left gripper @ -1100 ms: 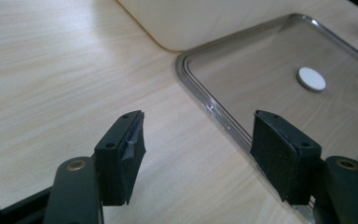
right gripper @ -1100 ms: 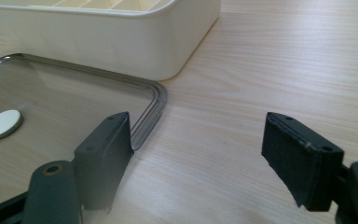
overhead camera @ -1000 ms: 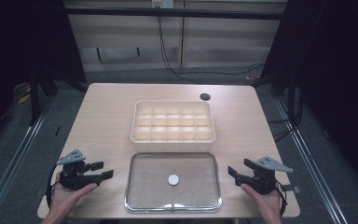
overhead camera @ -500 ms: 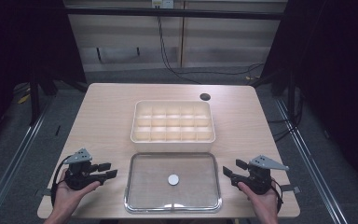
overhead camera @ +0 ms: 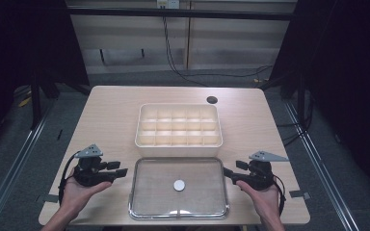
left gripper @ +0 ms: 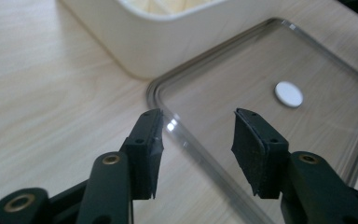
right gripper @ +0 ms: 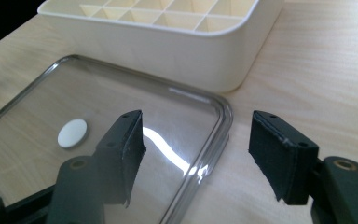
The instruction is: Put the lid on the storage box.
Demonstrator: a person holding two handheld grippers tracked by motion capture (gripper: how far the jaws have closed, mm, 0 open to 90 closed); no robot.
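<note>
A clear flat lid point(overhead camera: 149, 197) point(left gripper: 317, 135) point(right gripper: 23, 135) lies on the table near the front edge, with a small white round disc point(overhead camera: 178, 185) point(left gripper: 288, 94) point(right gripper: 72, 133) at its middle. Behind it stands a cream tray point(overhead camera: 178, 141) point(left gripper: 177, 42) point(right gripper: 177, 51) divided into several empty compartments. My left gripper point(overhead camera: 122, 172) point(left gripper: 196, 151) is open, its jaws standing over the lid's left rim. My right gripper point(overhead camera: 227, 173) point(right gripper: 207, 156) is open too, its jaws spanning the lid's right rim near the far corner. Nothing is held between either pair.
The wooden table point(overhead camera: 111, 120) has a dark round hole point(overhead camera: 212, 100) at the back right. Cables hang behind the table and trail across the floor. A person's hands hold both grippers at the table's front corners.
Both grippers have moved inward toward the lid's side edges; the left one came from farther left, the right one from farther right. The lid and tray stayed put.
</note>
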